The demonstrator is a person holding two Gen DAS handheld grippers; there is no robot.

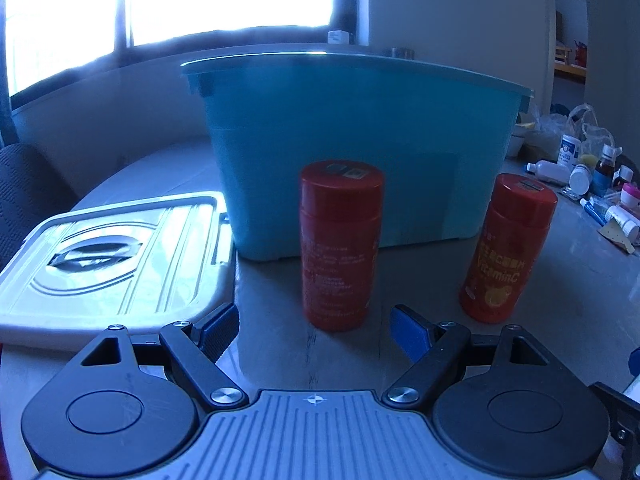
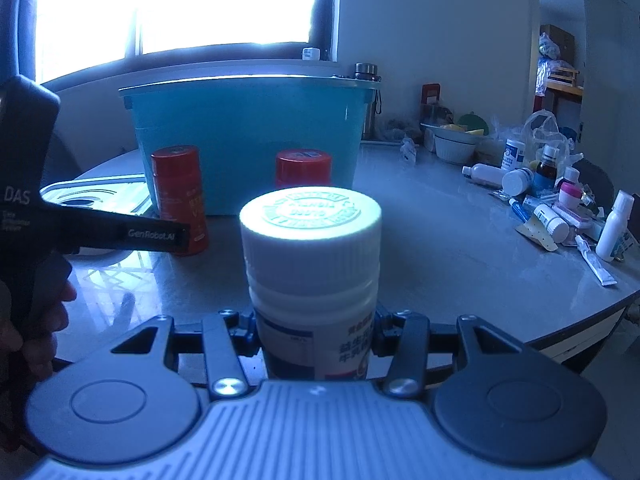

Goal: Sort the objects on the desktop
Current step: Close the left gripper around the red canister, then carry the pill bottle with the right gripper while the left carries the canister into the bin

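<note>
Your right gripper (image 2: pixel 316 336) is clamped on an upright white-capped bottle (image 2: pixel 312 264) above the desk's (image 2: pixel 440 232) near edge. Your left gripper (image 1: pixel 314 328), marked "GenRobot.AI", stands with fingers wide apart and empty, just short of a red bottle (image 1: pixel 339 248). A second red bottle (image 1: pixel 508 248) reads "VitaminC"; both stand before the teal bin (image 1: pixel 352 128), with bare desk between them.

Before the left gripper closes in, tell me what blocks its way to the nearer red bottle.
Nothing visible does. The left gripper has its fingers spread, and the nearer red bottle stands upright straight ahead with only bare table between. The second red bottle stands clear to the right.
</note>
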